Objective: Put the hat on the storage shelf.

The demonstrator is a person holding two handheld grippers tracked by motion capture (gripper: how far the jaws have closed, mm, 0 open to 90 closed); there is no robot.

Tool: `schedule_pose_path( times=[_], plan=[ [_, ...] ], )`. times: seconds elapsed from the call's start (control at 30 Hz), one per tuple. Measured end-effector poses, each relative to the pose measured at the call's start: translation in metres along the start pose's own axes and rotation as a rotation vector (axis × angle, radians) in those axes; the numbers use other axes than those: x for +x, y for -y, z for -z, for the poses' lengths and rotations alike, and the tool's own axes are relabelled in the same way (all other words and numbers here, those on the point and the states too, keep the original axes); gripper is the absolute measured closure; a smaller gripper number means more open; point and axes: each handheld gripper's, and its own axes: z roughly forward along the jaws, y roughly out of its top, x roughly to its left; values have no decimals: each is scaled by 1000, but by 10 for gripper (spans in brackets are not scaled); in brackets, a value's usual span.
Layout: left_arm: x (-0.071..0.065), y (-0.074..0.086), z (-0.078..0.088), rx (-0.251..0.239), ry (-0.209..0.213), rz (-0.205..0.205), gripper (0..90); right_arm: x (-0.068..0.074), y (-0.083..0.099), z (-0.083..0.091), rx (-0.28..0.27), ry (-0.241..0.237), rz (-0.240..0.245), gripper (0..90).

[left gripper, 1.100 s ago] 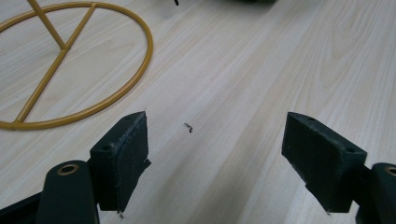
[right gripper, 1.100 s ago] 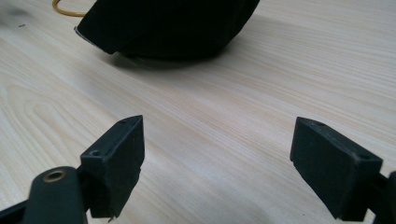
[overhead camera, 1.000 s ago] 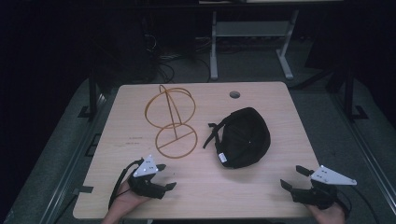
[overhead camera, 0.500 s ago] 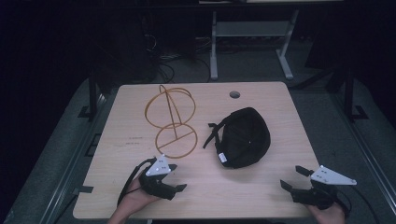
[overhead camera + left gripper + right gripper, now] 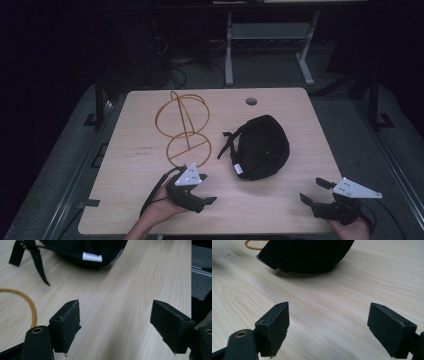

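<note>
The room is dark all round, and the light falls mainly on a pale wooden table [image 5: 150,150] with a round cable hole [image 5: 251,101] near its far edge. Grey carpet [image 5: 65,165] covers the floor on either side of it. Beyond the far edge stands a white metal frame [image 5: 265,45] on splayed feet, and a tangle of cables [image 5: 175,75] lies on the floor to its left. Dark stands [image 5: 98,105] flank the table.
</note>
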Motion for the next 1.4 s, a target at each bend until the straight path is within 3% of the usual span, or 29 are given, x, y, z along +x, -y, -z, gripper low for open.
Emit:
schedule_pose_path(
  times=[0.4,0.53,0.77,1.13,1.4],
  plan=[
    [-4,-38,-25,11,42,-63,252,0,-1,0,-2,-9,-3,173],
    [-4,-57,-42,32,63,-95,253,0,-1,0,-4,-12,-3,173],
    [-4,-75,-66,69,94,-116,273,0,-2,0,-2,-20,-4,174],
    [-6,-95,-98,143,122,-167,303,-1,-3,0,-12,-28,-3,176],
    [-4,-96,-112,191,120,-175,355,-1,-3,0,-11,-35,-1,177]
  ],
)
